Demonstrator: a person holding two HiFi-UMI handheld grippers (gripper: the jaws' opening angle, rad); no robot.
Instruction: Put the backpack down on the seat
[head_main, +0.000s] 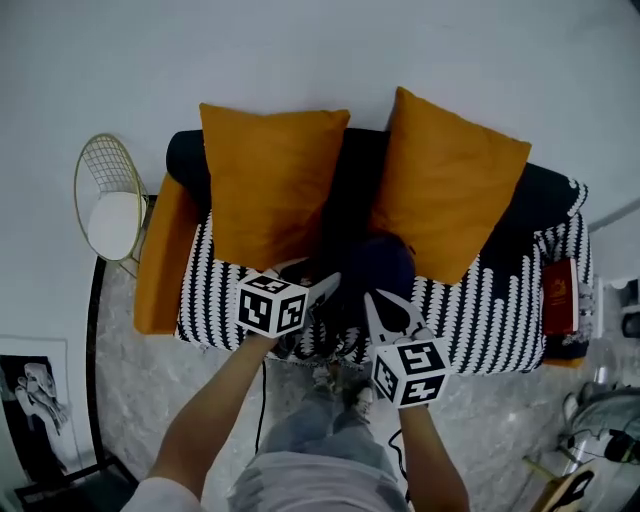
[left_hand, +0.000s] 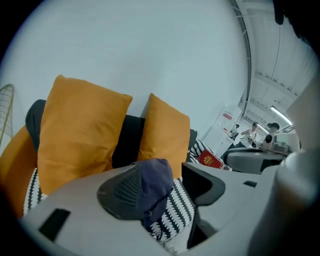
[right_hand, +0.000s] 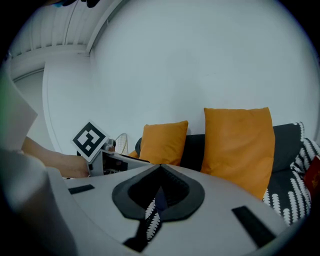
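The sofa (head_main: 480, 310), draped in a black-and-white throw, fills the middle of the head view. Two orange cushions (head_main: 270, 180) stand against its back, one towards each end. The backpack (head_main: 375, 270), dark navy, sits at the middle of the seat's front edge, in line with the gap between the cushions. From above it seems to rest on the throw, though we cannot tell whether its full weight is down. Our left gripper (head_main: 328, 288) stands at its left side with the jaws apart. Navy fabric lies against one pad and the other pad is clear of it, with the throw showing in the gap. Our right gripper (head_main: 390, 312) is at the bag's right side, its jaws nipped together on a thin navy strip of the backpack. We judge the set-down to be in its closing stage. The next move calls for checking that the bag is settled and will not tip off the front edge. Then we part the right jaws and draw both grippers back. A red booklet (head_main: 559, 296) lies at the seat's right end.
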